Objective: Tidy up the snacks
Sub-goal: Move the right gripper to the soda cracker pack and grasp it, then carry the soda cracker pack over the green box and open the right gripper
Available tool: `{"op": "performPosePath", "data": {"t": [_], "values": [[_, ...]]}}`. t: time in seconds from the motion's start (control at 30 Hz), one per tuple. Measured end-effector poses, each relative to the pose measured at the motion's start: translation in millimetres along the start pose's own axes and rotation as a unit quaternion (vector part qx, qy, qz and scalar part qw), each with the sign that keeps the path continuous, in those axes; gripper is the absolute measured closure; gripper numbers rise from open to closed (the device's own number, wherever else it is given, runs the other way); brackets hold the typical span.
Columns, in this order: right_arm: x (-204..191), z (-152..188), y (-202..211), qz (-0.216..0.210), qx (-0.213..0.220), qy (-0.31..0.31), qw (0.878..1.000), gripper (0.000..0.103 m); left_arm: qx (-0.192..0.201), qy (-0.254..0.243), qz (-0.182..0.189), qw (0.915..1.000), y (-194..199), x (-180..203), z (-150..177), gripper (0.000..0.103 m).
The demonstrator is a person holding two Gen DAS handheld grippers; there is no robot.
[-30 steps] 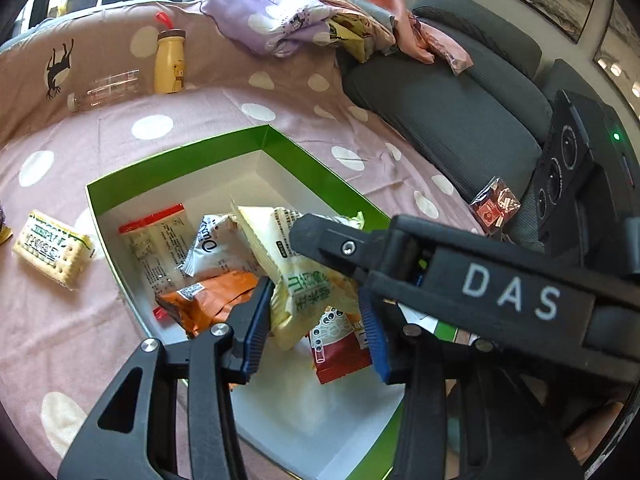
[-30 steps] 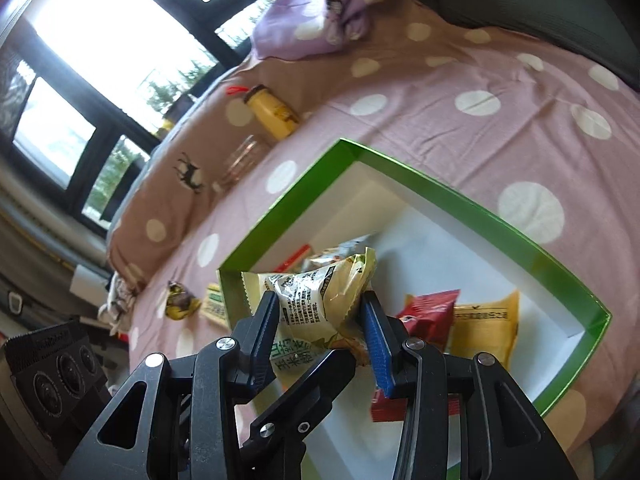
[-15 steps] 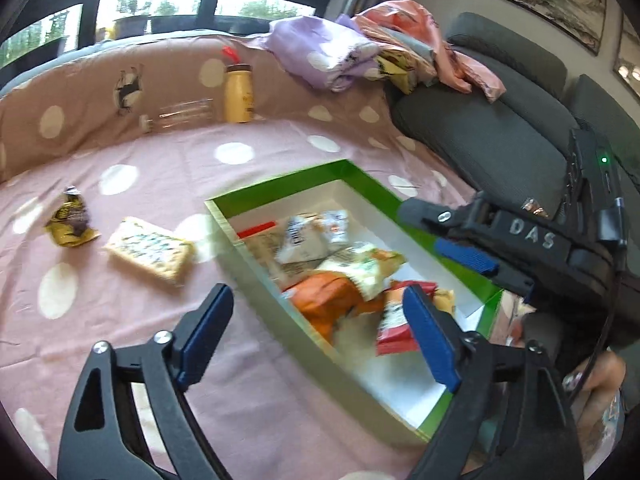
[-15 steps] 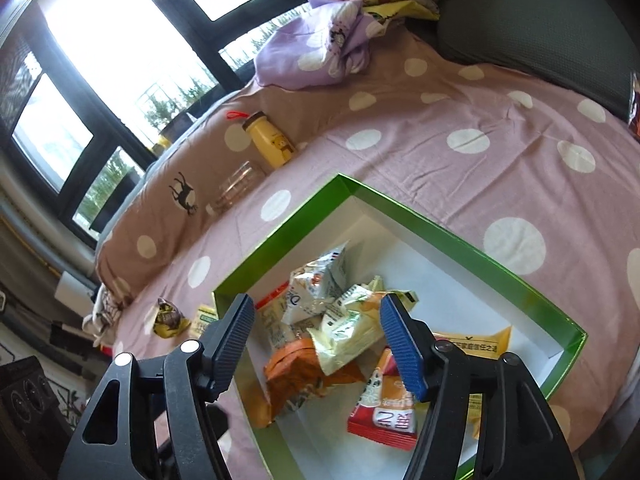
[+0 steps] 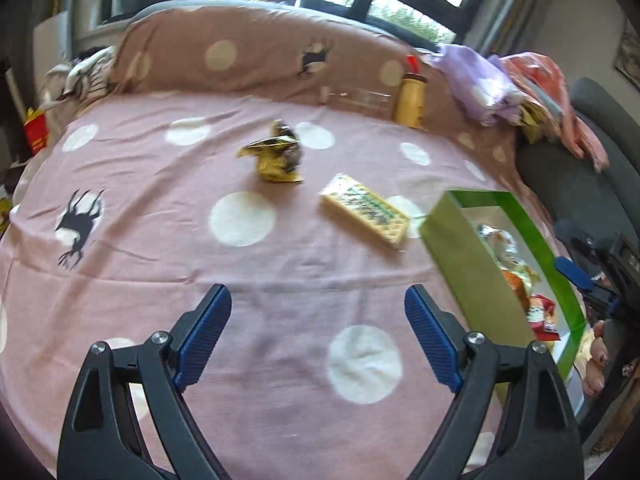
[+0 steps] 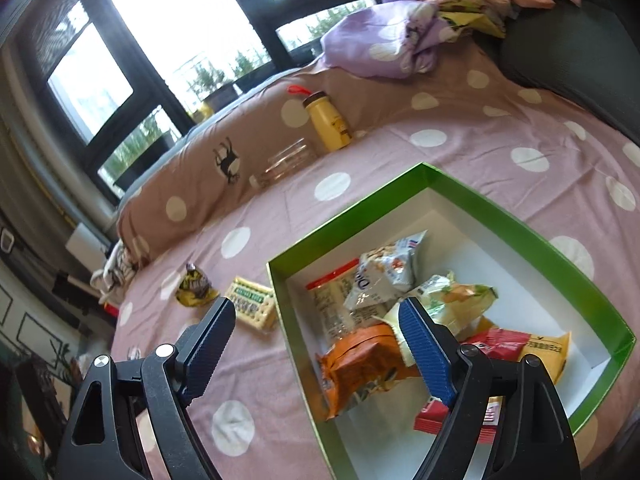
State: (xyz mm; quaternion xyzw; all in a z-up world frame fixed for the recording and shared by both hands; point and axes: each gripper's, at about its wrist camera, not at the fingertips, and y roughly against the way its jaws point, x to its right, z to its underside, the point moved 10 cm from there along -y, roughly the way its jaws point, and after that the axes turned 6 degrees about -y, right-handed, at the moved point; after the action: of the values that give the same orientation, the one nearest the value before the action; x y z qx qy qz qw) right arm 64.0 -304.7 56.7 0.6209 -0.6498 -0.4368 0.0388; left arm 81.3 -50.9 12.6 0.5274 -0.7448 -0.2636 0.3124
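Blue-padded left gripper (image 5: 318,336) and right gripper (image 6: 316,344) both hover with fingers spread, empty, above the cloth (image 5: 248,272).

Left gripper (image 5: 318,334) and right gripper (image 6: 316,344) both gape wide, blue pads empty.

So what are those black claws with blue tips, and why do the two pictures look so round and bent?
They are two hand-held grippers; a person carries one in each hand. Each has a wide-angle camera looking along its fingers, which bends the picture. One picture shows the left gripper, open and empty, above a dotted blanket. The other shows the right gripper, also open and empty, over a green box holding snack packets. Still lying outside the box are a cracker pack and a crumpled yellow wrapper. A yellow bottle stands farther back.
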Motion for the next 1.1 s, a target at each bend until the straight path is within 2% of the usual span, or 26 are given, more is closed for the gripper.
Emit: {"op": "performPosePath", "data": {"t": [0.1, 0.23, 0.37, 0.43, 0.57, 0.67, 0.7, 0.8, 0.9, 1.0, 1.07, 1.1], "values": [[-18.1, 8.5, -4.3, -0.023, -0.012, 0.012, 1.0, 0.019, 0.015, 0.007, -0.016, 0.9997, 7.9, -17.1, -4.8, 0.014], [-50.7, 23.4, -15.8, -0.043, -0.041, 0.045, 0.997, 0.019, 0.028, 0.037, -0.003, 0.9989, 17.0, -35.8, -7.1, 0.014], [-88.9, 33.6, -42.6, -0.013, -0.099, 0.12, 0.988, 0.019, 0.021, 0.055, -0.05, 0.997, 13.2, -63.1, -4.6, 0.014], [-115.7, 36.8, -60.2, -0.009, -0.125, 0.181, 0.976, 0.019, 0.014, 0.062, -0.069, 0.9956, 10.2, -75.2, -3.0, 0.014], [-154.7, 50.4, -117.7, 0.022, -0.202, 0.299, 0.932, 0.019, -0.005, 0.088, -0.065, 0.994, 0.9, -89.0, 1.2, 0.014], [-153.3, 60.3, -167.4, 0.052, -0.268, 0.34, 0.9, 0.019, -0.02, 0.097, -0.075, 0.9923, -4.6, -96.6, 5.2, 0.014], [-147.7, 60.0, -181.4, 0.068, -0.279, 0.342, 0.895, 0.019, -0.026, 0.098, -0.077, 0.9919, -6.6, -98.6, 6.7, 0.014], [-129.5, 54.4, -216.7, 0.099, -0.3, 0.326, 0.891, 0.019, -0.042, 0.104, -0.067, 0.9914, -14.2, -99.4, 10.2, 0.014], [-118.5, 57.6, -234.6, 0.1, -0.328, 0.302, 0.889, 0.019, -0.05, 0.104, -0.061, 0.9914, -18.8, -99.0, 9.6, 0.014], [-114.6, 63.6, -238.8, 0.078, -0.341, 0.277, 0.895, 0.019, -0.055, 0.107, -0.064, 0.9907, -20.2, -100.6, 10.0, 0.014], [-110.0, 64.0, -237.1, 0.091, -0.326, 0.283, 0.897, 0.03, -0.059, 0.107, -0.059, 0.9908, -21.5, -99.0, 11.0, 0.014], [-109.6, 64.1, -234.3, 0.089, -0.322, 0.281, 0.9, 0.032, -0.06, 0.106, -0.056, 0.991, -22.1, -97.6, 11.6, 0.014]]}}
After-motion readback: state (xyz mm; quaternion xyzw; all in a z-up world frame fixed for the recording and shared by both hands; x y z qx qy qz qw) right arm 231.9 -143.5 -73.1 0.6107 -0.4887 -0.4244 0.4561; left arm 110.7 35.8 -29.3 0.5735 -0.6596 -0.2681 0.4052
